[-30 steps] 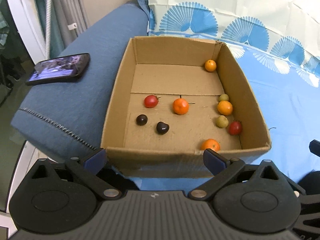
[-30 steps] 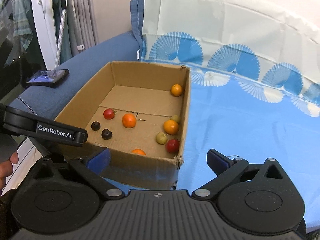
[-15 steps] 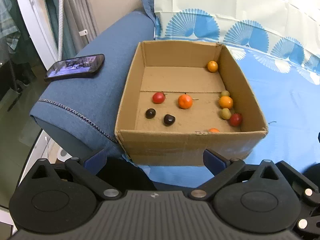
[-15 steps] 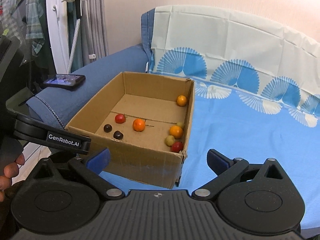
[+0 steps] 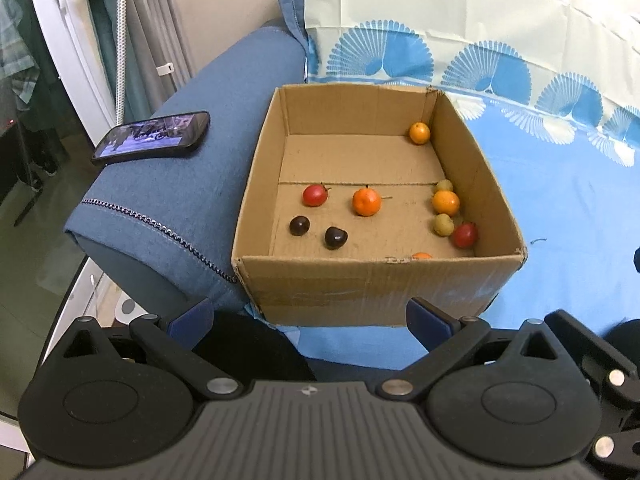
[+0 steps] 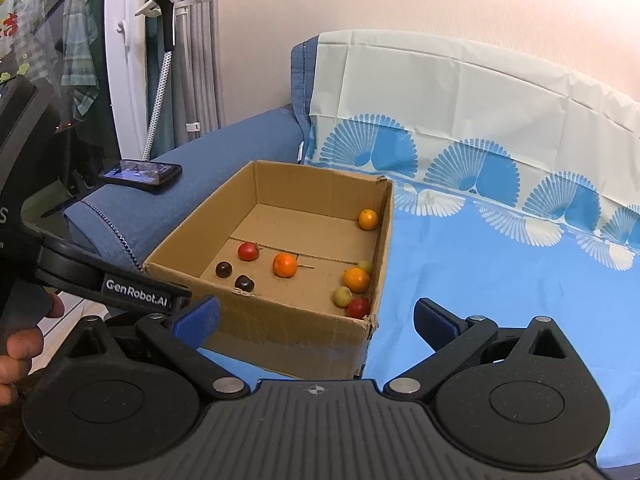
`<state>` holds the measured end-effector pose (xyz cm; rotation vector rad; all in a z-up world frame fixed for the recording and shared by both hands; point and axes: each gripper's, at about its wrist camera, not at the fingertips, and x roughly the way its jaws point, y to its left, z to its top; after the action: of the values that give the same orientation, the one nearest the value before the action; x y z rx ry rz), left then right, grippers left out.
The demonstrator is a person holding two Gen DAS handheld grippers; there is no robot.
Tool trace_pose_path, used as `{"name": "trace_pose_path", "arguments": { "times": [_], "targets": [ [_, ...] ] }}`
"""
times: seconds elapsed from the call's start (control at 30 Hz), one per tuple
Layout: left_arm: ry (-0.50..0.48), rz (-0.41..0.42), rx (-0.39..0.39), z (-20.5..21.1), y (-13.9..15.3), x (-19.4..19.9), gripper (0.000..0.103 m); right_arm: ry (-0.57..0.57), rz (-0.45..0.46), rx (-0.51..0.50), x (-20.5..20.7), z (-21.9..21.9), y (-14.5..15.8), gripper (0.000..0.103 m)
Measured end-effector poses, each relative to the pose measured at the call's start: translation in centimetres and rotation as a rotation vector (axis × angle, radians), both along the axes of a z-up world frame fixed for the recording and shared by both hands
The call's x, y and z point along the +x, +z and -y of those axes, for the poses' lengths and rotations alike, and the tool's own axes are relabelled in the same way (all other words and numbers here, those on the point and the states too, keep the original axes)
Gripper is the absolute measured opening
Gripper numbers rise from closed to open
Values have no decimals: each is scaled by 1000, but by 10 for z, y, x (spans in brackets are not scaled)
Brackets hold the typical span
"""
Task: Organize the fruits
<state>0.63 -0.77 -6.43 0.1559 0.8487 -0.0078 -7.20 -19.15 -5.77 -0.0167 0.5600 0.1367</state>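
An open cardboard box (image 5: 372, 288) (image 6: 288, 332) stands on a blue sheet and holds several small fruits: an orange one (image 5: 366, 202) (image 6: 285, 265) mid-floor, a red one (image 5: 315, 195) (image 6: 248, 251), two dark ones (image 5: 299, 225) (image 5: 335, 237), and orange, green and red ones along the right wall (image 5: 445, 202) (image 6: 356, 279). My left gripper (image 5: 310, 316) is open and empty, in front of the box's near wall. My right gripper (image 6: 316, 318) is open and empty, near the box's front right corner.
A phone (image 5: 154, 138) (image 6: 141, 173) lies on the blue sofa armrest (image 5: 168, 208) left of the box. The blue fan-patterned sheet (image 6: 500, 280) spreads to the right. A steamer pole and rack (image 6: 164, 60) stand at the back left. The left tool (image 6: 108, 284) shows in the right wrist view.
Both grippers have pulled back and up from the box, which now looks smaller and farther. Both stay open and empty. The fruits have not moved.
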Motion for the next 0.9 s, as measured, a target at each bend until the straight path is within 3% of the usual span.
{"name": "trace_pose_path", "arguments": {
  "times": [0.9],
  "targets": [
    [-1,-41,32,3,-10,8,103,2,-20,14,7,0,-4,102]
  ]
}}
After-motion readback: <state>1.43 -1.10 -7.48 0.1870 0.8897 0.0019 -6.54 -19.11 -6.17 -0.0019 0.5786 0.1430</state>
